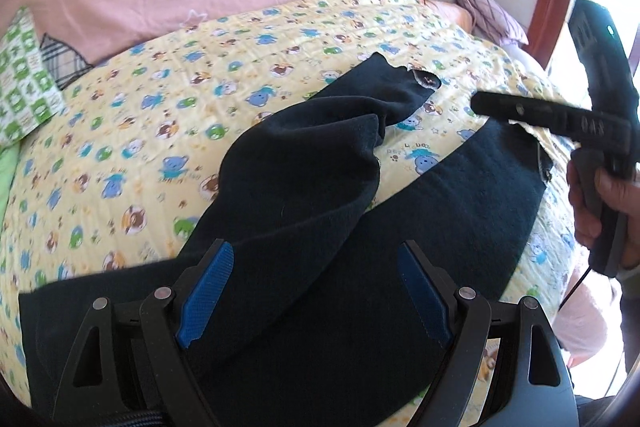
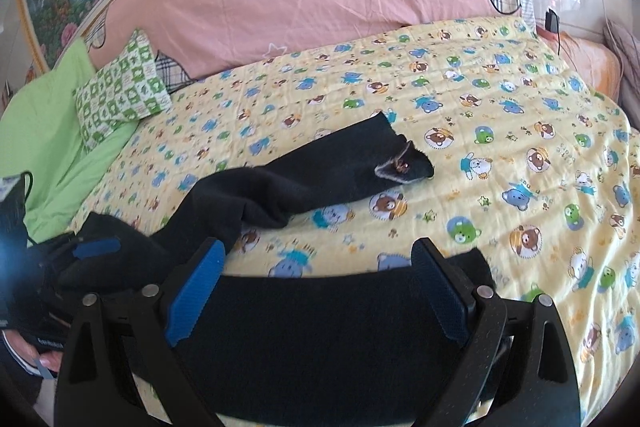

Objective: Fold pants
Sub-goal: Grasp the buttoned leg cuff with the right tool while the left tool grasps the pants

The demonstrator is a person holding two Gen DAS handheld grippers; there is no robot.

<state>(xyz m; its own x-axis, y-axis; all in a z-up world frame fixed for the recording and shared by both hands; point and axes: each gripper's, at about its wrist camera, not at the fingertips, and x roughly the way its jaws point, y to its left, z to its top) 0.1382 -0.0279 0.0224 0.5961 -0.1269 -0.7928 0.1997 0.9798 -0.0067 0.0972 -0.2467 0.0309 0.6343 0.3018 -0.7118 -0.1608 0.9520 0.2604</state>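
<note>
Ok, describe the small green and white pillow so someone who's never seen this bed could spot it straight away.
Start at the big pink pillow with plaid hearts along the head of the bed. At its left end, where the yellow bear-print quilt meets a plain lime sheet, lies the small pillow. It alone has a green-and-white checked print.

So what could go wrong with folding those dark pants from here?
Both the left gripper and right gripper are open, so the pants could slip when pinched. One leg lies twisted and bunched, so creases may get folded in. The soft bear-print quilt might get pinched along with the cloth.
</note>
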